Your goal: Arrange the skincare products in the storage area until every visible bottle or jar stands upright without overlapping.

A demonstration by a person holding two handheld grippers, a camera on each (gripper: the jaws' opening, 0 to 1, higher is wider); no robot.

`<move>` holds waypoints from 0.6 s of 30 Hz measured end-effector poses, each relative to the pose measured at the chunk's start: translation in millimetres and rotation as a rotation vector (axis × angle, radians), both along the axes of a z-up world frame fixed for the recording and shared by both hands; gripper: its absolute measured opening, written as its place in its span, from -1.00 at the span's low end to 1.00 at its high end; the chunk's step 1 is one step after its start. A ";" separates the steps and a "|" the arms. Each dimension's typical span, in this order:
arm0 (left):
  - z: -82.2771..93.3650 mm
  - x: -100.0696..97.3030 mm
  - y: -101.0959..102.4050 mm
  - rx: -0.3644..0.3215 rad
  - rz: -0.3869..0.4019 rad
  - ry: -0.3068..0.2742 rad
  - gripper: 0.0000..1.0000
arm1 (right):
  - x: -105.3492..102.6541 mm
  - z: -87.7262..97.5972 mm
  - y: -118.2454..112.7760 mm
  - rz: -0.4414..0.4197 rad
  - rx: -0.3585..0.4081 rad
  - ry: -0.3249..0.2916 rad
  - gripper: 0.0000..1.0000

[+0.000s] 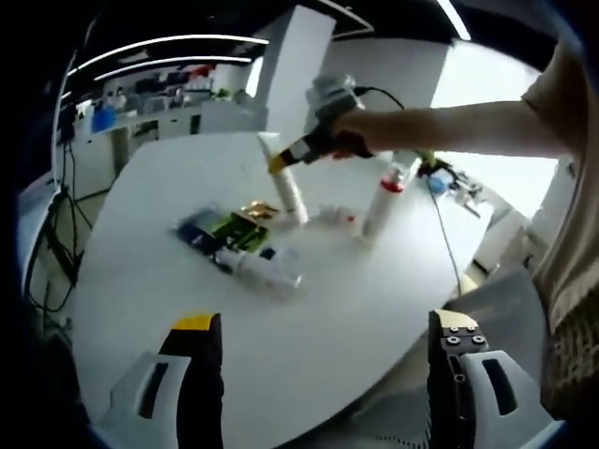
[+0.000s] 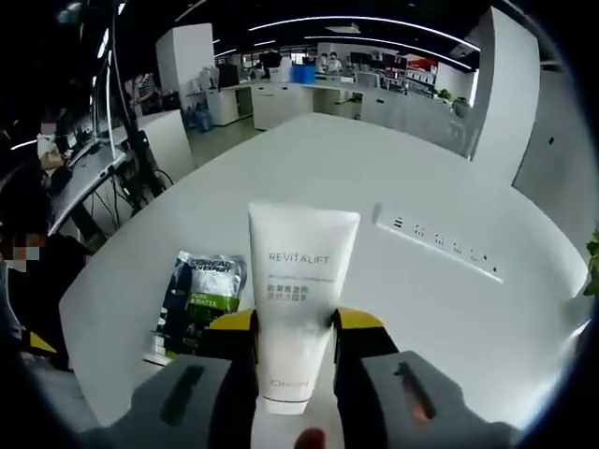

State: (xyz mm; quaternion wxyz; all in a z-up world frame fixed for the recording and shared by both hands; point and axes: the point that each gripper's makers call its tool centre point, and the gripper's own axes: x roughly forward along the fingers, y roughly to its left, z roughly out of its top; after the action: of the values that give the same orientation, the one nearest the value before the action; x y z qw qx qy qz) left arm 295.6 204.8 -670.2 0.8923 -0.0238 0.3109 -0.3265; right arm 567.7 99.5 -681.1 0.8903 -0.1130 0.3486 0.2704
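My right gripper [image 2: 295,337] has its fingers clamped on the white tube [image 2: 298,299], holding it upright over the tabletop [image 2: 449,318] so it can stand by its cap. Left gripper [image 1: 323,360] hangs back, fingers spread, holding nothing. Beside the tube lie a green sachet [image 2: 201,299] and, in the left gripper view, a toppled bottle [image 1: 267,269]; a second tube [image 1: 382,204] stands just beyond. No container in sight.

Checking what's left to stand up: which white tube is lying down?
The white tube beside the dark sachets; the other two stand upright, one held by the right gripper.
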 end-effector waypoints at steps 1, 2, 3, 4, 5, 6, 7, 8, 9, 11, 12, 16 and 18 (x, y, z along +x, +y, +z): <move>1.6 1.0 -1.6 0.001 -0.002 -0.005 0.78 | -2.1 1.6 -0.2 0.001 0.005 -0.005 -0.42; 3.2 2.2 -3.2 0.000 -0.003 -0.010 0.78 | -3.6 2.8 0.4 0.003 0.009 -0.011 -0.42; 5.2 3.7 -5.3 -0.002 -0.006 -0.017 0.78 | -8.1 5.5 0.6 0.006 0.014 -0.020 -0.42; 7.4 5.2 -7.9 -0.005 -0.009 -0.022 0.78 | -9.3 6.2 0.7 0.006 0.016 -0.024 -0.42; 8.5 5.9 -9.0 -0.005 -0.011 -0.025 0.78 | -12.1 8.2 -0.3 0.007 0.020 -0.032 -0.42; 10.5 6.9 -11.0 -0.005 -0.015 -0.033 0.78 | -13.5 9.5 -0.3 0.007 0.022 -0.038 -0.42; 11.5 7.5 -11.9 -0.003 -0.018 -0.036 0.78 | -15.6 12.0 -1.7 0.006 0.029 -0.045 -0.42; 12.9 8.2 -13.0 -0.001 -0.021 -0.041 0.78 | -16.7 13.9 -2.4 0.002 0.036 -0.048 -0.42; 13.9 8.6 -13.6 0.000 -0.024 -0.045 0.78 | -19.0 18.2 -2.9 -0.001 0.050 -0.056 -0.42; 15.1 9.5 -14.5 0.005 -0.027 -0.052 0.78 | -23.2 25.9 -3.4 0.000 0.066 -0.069 -0.42; 15.8 10.2 -15.1 0.007 -0.030 -0.055 0.78 | -24.9 29.0 -3.3 0.001 0.073 -0.076 -0.42; 21.9 15.9 -19.9 0.022 -0.047 -0.080 0.78 | -37.1 48.0 -1.8 0.022 0.102 -0.114 -0.42; 26.6 20.4 -23.4 0.026 -0.053 -0.096 0.78 | -41.6 57.2 -0.6 0.033 0.121 -0.140 -0.42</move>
State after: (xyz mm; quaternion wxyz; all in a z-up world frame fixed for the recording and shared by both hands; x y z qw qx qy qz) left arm 316.0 181.4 -643.7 0.8974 0.0116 0.2726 -0.3468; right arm 526.2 98.9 -623.9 0.9131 -0.0836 0.2664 0.2972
